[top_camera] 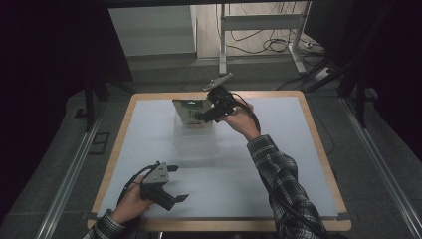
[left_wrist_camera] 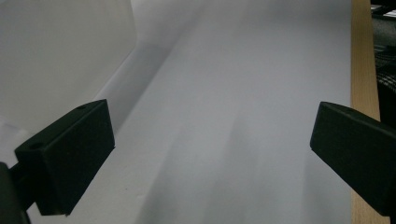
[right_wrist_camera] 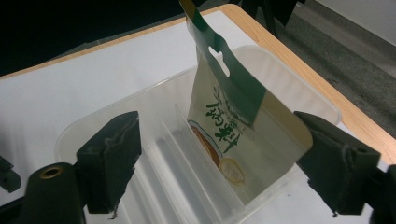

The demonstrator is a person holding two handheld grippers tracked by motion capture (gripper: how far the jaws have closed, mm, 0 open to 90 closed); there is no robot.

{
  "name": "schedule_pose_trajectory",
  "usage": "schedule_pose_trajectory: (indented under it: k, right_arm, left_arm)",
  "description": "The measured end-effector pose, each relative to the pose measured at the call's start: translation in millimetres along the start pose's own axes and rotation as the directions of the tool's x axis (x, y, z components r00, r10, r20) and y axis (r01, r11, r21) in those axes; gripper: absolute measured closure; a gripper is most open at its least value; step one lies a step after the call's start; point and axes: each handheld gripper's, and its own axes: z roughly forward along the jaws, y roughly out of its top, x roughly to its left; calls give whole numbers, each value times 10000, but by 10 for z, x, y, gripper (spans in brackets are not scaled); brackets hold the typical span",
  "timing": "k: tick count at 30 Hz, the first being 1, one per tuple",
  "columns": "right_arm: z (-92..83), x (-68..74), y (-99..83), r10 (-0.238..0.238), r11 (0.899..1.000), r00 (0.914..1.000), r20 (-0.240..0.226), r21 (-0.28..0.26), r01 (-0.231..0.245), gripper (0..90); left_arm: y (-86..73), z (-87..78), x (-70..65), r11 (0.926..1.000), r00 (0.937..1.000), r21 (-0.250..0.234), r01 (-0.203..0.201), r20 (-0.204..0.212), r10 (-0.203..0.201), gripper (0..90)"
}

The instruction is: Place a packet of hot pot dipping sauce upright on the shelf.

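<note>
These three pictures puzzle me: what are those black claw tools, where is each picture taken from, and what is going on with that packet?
A person sits at a table with a hand-held two-jaw tool in each hand. The high view looks down from above: the left gripper rests low near the table's front edge, the right gripper reaches to the far end. The other two pictures come from small cameras riding on each tool, looking along its black jaws. The left gripper's jaws stand wide apart over the bare white surface. In the right gripper view, a snack pouch stands leaning in one end of a clear plastic bin with dividers. The right jaws are open on either side of it, not pressing on it.
</note>
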Motion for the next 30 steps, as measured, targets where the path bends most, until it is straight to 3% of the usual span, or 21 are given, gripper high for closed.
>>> schedule_pose_trajectory:
  k: [5,14,22,30]
  right_arm:
    - [-62,-15,-46,292,9995,9995,153,-142,-289,125]
    - [-148,2,-125,292,9991,9991,305,-314,-283,72]
    - [-213,15,-226,150,9999,9975,697,-74,-145,48]
    - [-284,64,-332,178,9997,9981,589,-183,-168,20]
  left_arm:
    - [-3,0,-4,10000,10000,19,-7,-2,7,0]
    - [-5,-3,-3,10000,10000,5,12,-17,-12,0]
    - [-5,-9,2,10000,10000,-54,49,-18,-50,0]
    - [-6,-18,24,9990,9989,-102,438,158,-436,0]
